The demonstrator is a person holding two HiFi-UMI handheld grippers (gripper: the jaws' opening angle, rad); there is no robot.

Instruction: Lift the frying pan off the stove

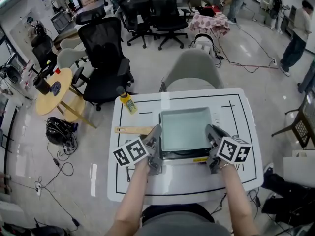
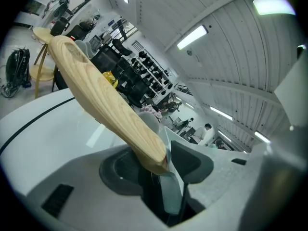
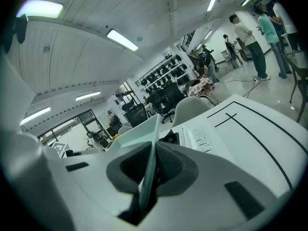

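A square pale-green frying pan (image 1: 186,129) sits on a low dark stove (image 1: 189,156) on the white table (image 1: 236,171). Its wooden handle (image 1: 133,130) points left. My left gripper (image 1: 156,134) is at the pan's left side, where the handle joins it. In the left gripper view the handle (image 2: 101,97) and a strip of pan wall (image 2: 172,191) are clamped between the jaws of the left gripper (image 2: 159,172). My right gripper (image 1: 212,134) is at the pan's right side. In the right gripper view the thin pan rim (image 3: 139,131) is pinched between the jaws of the right gripper (image 3: 150,172).
A yellow bottle (image 1: 128,102) stands at the table's far left corner. A grey chair (image 1: 192,70) is pushed in at the far side. Black office chairs (image 1: 106,58) and a small round wooden table (image 1: 51,100) stand to the left. The stove's control panel (image 3: 202,138) lies right of the pan.
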